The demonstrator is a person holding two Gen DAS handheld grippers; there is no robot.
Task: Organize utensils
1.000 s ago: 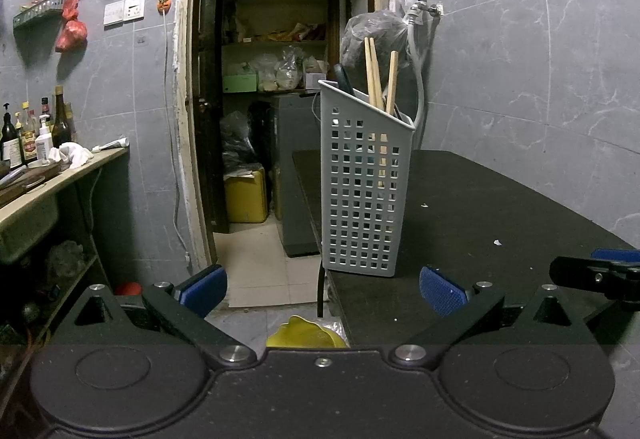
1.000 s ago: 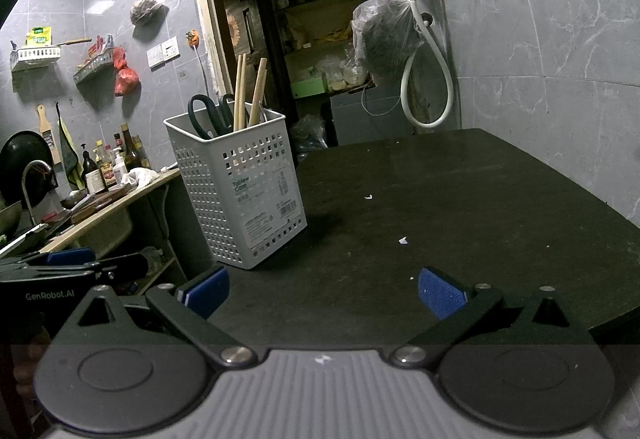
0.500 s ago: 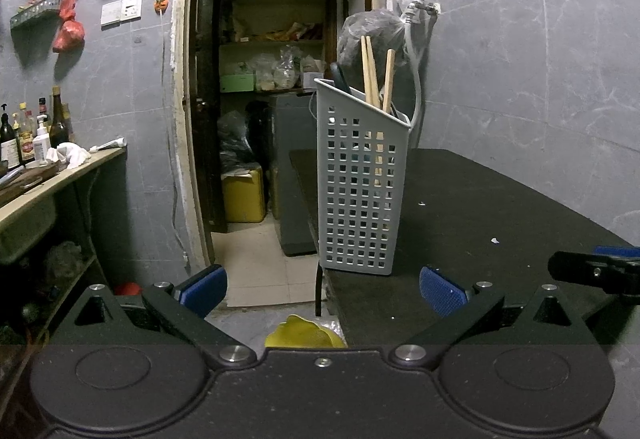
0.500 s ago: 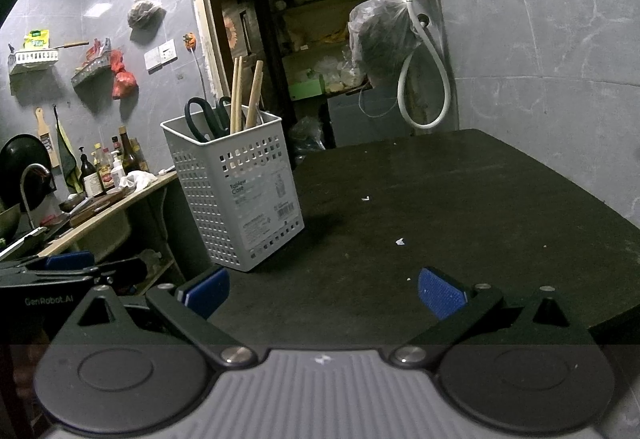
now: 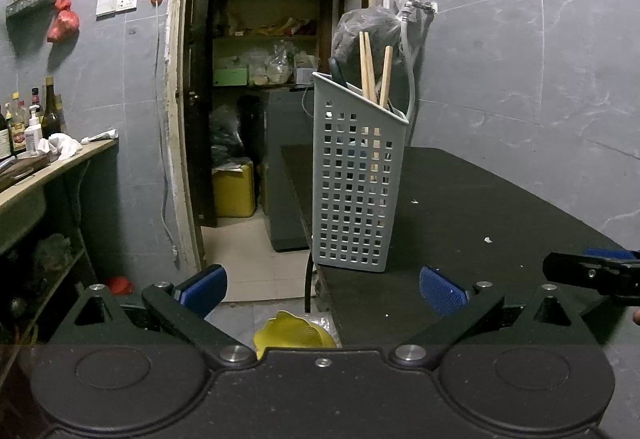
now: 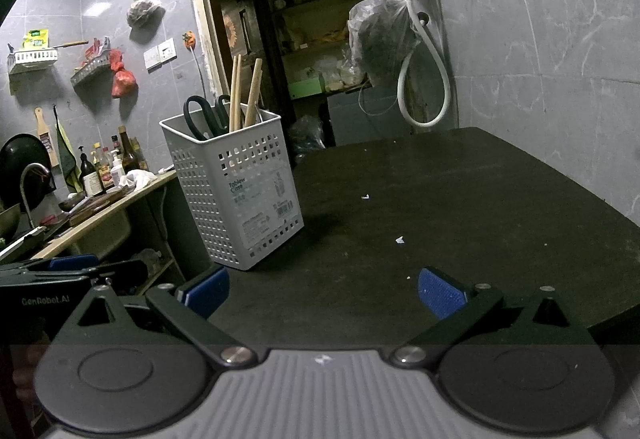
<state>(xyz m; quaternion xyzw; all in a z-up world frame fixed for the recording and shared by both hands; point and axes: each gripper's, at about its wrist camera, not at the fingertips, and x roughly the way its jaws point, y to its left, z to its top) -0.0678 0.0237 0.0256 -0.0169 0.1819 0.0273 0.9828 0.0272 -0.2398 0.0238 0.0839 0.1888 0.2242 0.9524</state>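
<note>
Left to right, right wrist view: counter (image 6: 100, 207) with bottles (image 6: 92, 175) and a white rag (image 6: 138, 177), then the left gripper (image 6: 80, 267) at the frame edge; its jaw state cannot be told from this view. Next, perforated grey utensil basket (image 6: 240, 191) upright near the left edge of the black table (image 6: 480, 199). It holds black-handled scissors (image 6: 200, 117) and wooden chopsticks (image 6: 244, 91). Open doorway behind; bagged bundle (image 6: 378, 35) and white hose (image 6: 424, 79) hang on the wall at right. Small white scraps on the tabletop.

Right gripper (image 6: 322, 291): jaws spread wide, nothing between, low over the table short of the basket. Path to basket unobstructed.

Left wrist view: left gripper (image 5: 322, 289) also spread wide and empty, straddling the table edge; basket (image 5: 356, 179) ahead; yellow object (image 5: 294, 331) on floor below.

Versus 1.0 s ago: basket sits slightly further left in the left wrist view; both jaw spreads unchanged.
</note>
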